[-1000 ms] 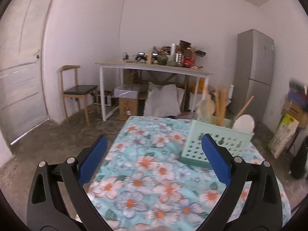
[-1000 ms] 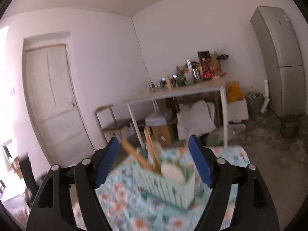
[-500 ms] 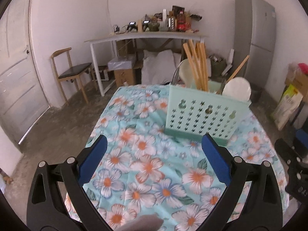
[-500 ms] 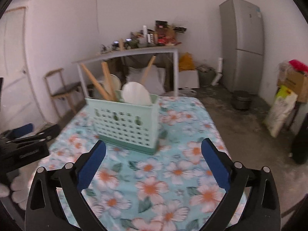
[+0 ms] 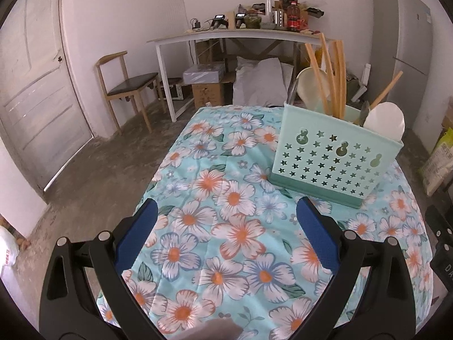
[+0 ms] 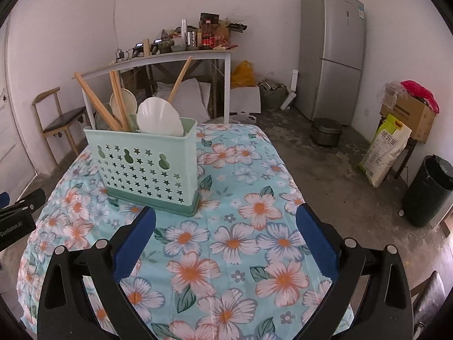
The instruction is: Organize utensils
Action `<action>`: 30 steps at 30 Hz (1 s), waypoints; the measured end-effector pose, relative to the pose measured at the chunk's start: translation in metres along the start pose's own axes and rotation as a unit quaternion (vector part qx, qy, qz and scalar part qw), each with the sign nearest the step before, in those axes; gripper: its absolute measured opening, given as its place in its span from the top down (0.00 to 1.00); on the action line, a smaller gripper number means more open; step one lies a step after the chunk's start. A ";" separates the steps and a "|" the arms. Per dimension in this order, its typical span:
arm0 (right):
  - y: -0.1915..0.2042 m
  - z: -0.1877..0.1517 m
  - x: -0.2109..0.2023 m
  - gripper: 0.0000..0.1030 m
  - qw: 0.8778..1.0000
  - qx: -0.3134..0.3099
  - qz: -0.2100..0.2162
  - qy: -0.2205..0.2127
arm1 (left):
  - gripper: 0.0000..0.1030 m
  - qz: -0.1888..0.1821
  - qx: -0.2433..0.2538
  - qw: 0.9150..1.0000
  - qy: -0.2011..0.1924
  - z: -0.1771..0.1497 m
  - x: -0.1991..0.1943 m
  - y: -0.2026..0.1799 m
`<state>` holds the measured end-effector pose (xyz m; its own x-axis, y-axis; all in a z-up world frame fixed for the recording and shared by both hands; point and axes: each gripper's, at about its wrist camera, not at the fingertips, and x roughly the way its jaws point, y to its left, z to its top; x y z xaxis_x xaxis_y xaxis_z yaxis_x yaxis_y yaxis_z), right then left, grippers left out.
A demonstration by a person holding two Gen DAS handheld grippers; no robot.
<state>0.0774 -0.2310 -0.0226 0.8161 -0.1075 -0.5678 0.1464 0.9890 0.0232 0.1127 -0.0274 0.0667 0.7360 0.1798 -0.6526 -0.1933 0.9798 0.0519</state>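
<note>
A grey fridge [image 6: 332, 53] stands right of a cluttered white desk [image 6: 170, 58]; wooden chair [image 5: 127, 85] left.

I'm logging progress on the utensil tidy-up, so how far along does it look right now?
Done: the pale green perforated plastic caddy on the floral tablecloth already holds wooden-handled utensils and a white round spoon. In hand: nothing; the left gripper and right gripper are open and empty. Left: no loose utensils show on the cloth; any sorting inside the caddy can't be judged.
</note>
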 end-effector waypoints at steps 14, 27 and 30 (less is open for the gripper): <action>0.002 0.001 0.007 0.06 1.000 0.008 0.001 0.009 | 0.08 0.002 -0.005 1.000 0.004 0.000 0.002 0.002; 0.006 0.003 0.002 0.06 1.000 -0.001 0.006 0.003 | 0.08 0.005 -0.006 1.000 -0.002 0.004 -0.002 0.005; 0.006 0.004 0.002 0.06 1.000 -0.001 0.007 0.003 | 0.08 0.005 -0.005 1.000 -0.002 0.003 -0.002 0.005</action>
<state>0.0820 -0.2254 -0.0207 0.8152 -0.0935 -0.5716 0.1346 0.9905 0.0299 0.1124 -0.0228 0.0709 0.7372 0.1895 -0.6485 -0.2063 0.9772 0.0510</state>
